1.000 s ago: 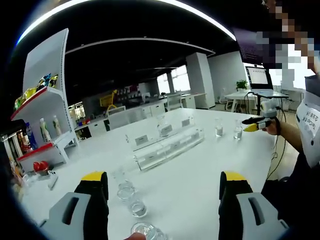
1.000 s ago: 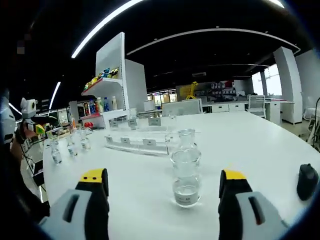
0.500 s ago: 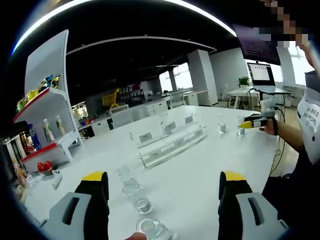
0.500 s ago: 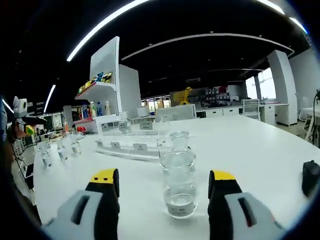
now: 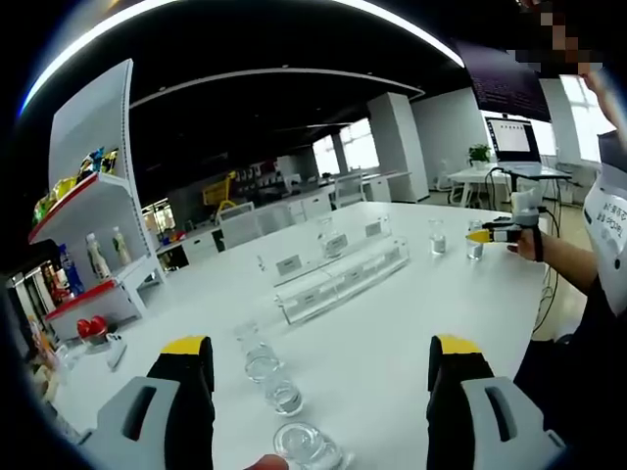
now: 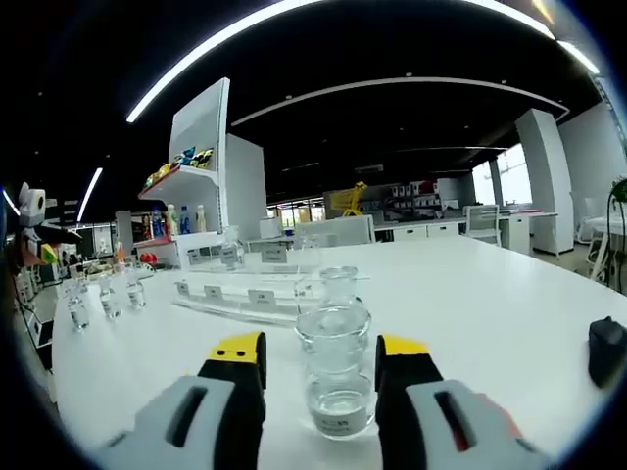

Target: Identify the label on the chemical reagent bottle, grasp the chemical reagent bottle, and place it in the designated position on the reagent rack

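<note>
A: Glass first, nearest the lens: the reagent bottle (image 6: 335, 377) stands upright on the white counter (image 6: 509, 323) at six o'clock in the right gripper view, between the jaws of the right tongs (image 6: 319, 351).

B: Gripping it?

A: The yellow-tipped jaws sit close on both sides of its body, narrowed around it. Whether the pads actually touch the glass I cannot tell. It looks bracketed low on the body, I'd judge so the white label near its base stays readable.

B: And the left tongs (image 5: 318, 351)?

A: Jaws spread wide, holding nothing. A row of small glass bottles (image 5: 263, 362) runs from six o'clock away toward eleven between them, probably lined up waiting their turn.

B: Farther out?

A: The clear reagent rack (image 5: 338, 279) lies across the counter's middle at about twelve o'clock in the left gripper view, its white tags facing the person, presumably to mark each bottle's slot. A bottle (image 5: 326, 238) stands on it already. Beyond, at two o'clock, the right tongs show around their bottle.

B: Past the counter?

A: A white shelf unit (image 5: 83, 230) with coloured goods at ten o'clock.
</note>
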{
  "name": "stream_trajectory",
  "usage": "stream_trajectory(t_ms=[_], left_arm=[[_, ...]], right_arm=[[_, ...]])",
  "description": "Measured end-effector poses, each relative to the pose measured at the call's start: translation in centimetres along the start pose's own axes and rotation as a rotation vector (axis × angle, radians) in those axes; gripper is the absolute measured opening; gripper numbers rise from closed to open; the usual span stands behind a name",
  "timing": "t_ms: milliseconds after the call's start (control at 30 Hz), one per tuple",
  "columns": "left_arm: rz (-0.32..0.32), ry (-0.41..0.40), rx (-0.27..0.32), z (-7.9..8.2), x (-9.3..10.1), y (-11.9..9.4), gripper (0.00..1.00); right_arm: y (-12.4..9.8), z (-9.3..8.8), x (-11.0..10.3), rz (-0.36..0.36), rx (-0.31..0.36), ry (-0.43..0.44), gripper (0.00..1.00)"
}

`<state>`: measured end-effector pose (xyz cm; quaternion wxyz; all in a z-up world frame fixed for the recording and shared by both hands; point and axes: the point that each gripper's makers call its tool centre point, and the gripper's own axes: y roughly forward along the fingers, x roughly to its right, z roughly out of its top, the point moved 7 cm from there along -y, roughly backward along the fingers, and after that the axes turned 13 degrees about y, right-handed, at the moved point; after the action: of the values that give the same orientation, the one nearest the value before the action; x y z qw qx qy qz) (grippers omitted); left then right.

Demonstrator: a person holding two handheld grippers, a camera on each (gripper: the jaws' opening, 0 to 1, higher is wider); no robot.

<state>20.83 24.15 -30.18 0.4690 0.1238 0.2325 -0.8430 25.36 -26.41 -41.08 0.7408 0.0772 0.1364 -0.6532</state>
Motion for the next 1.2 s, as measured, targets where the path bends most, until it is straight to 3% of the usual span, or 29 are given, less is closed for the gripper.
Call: stream_trajectory(t_ms=[167,867,1200], left_arm=[[0.008,0.000,0.005,0.10,-0.11,-0.03,0.90],[0.013,-0.007,0.018,0.17,0.16,0.00,0.89],[0.023,-0.007,0.017,0.08,-0.08,-0.29,0.89]], right_arm=[[-0.22,0.16,0.56,-0.026,0.017,-0.008,0.25],[-0.36,-0.05,0.20,-0.063,0.065,-0.092,0.21],[-0.37,-0.02,-0.08,-0.050,0.059,-0.046,0.20]])
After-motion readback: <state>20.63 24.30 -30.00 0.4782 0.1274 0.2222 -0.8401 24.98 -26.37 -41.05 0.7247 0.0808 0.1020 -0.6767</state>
